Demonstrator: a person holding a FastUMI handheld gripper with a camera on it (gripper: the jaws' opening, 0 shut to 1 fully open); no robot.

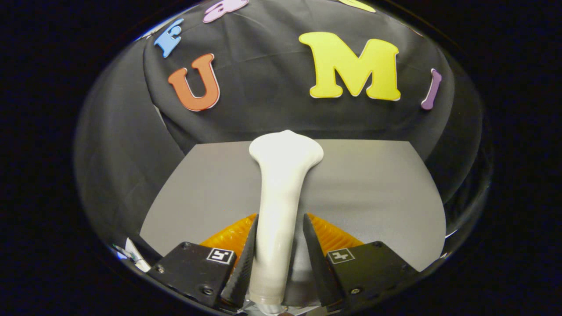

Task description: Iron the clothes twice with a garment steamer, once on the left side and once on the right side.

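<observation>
Gripping smooth flared steamer (281, 184) — gripper (280, 228) clamped.

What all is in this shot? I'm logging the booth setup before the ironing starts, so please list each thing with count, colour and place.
garment steamer: one, white, standing up between the two fingers, its wide head reaching past them over the table.
table: one, grey, flat surface beyond the fingers, running back to the booth wall.
booth wall: one, black cloth, hanging behind and around the table.
white items: small, by the table's near corner beside one finger; too little shows to say what they are.
gripper: one, its fingers on either side of the steamer's handle; the left one touches it, a thin gap shows at the other.
</observation>
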